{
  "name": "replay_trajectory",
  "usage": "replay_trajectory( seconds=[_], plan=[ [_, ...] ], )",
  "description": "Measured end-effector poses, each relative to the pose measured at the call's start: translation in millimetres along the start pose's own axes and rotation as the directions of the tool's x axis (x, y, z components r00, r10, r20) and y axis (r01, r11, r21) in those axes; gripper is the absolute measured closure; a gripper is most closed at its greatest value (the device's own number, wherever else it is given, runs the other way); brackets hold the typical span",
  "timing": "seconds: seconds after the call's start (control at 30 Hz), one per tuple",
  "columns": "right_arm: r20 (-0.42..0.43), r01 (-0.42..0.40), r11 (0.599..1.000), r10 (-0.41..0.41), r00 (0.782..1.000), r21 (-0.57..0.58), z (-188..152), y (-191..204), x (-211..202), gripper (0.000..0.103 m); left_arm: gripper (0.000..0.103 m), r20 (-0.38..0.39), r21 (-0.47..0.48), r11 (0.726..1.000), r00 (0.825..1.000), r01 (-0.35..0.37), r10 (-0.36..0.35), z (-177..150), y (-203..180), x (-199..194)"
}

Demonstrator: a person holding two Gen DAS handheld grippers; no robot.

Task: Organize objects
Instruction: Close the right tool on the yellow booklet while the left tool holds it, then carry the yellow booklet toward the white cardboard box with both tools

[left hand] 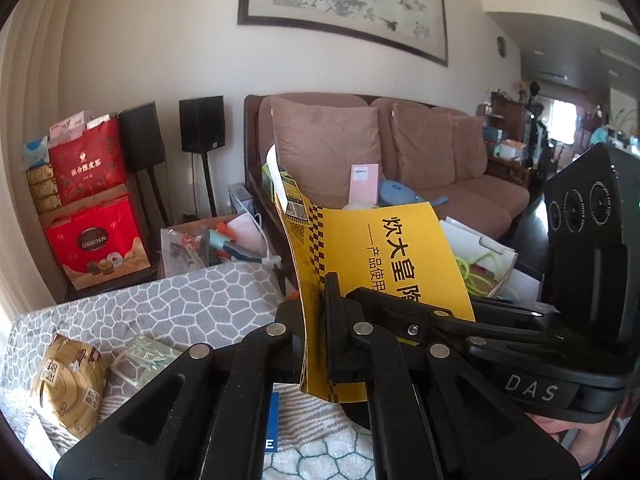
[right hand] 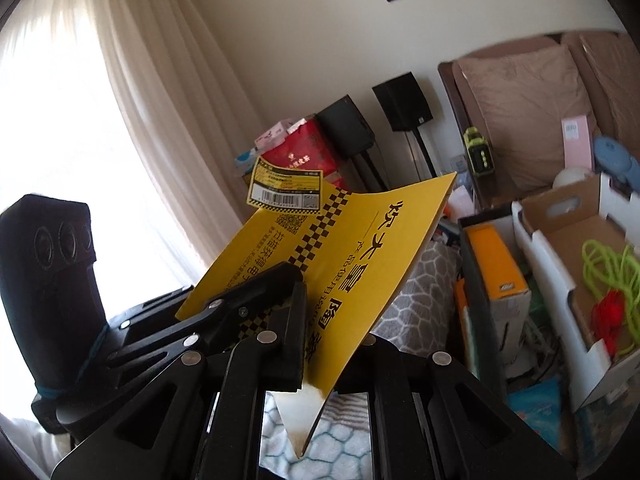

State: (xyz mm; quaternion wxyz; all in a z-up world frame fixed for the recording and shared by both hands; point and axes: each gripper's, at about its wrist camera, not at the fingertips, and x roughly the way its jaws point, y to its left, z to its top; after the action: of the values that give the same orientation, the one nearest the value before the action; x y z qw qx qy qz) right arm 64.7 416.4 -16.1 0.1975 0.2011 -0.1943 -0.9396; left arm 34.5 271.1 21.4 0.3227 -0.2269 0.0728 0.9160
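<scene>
Here we hold a thin yellow paper booklet with black lettering and a chequered black band [left hand: 384,256] up in the air between both pairs of tongs. Our left tongs [left hand: 316,320] are clamped tight on its lower edge, the sheet running upright through the closed jaws and rising above them toward the brown cushioned sofa [left hand: 432,152]. Seen from the left wrist, our right tongs [left hand: 400,300] come in from the right and pinch the same booklet just beside the left pair. From the right wrist, the right tongs [right hand: 316,344] are closed on the booklet [right hand: 360,248], which slants up and away to the right; a white corner of an inner page hangs below the jaws. The left tongs [right hand: 276,280] grip it from the left, close beside them. A yellow-and-black barcode label [right hand: 286,192] sticks up past the booklet's far edge.

Below the booklet lies a grey blanket with a white cobble pattern [left hand: 192,300], carrying a tan snack packet [left hand: 68,380]. To the right stands an open white cardboard box [right hand: 560,240] holding a neon-green cord [right hand: 604,264].
</scene>
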Motion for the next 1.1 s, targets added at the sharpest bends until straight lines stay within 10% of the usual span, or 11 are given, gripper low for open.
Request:
replay_trajectory(
  seconds=[1.1],
  plan=[
    [0.066, 0.073, 0.997, -0.073, 0.995, -0.008, 13.7, -24.8, -35.8, 0.095, 0.098, -0.006, 0.165, 0.985, 0.999, 0.046, -0.045, 25.0, -50.1, 21.7]
  ],
)
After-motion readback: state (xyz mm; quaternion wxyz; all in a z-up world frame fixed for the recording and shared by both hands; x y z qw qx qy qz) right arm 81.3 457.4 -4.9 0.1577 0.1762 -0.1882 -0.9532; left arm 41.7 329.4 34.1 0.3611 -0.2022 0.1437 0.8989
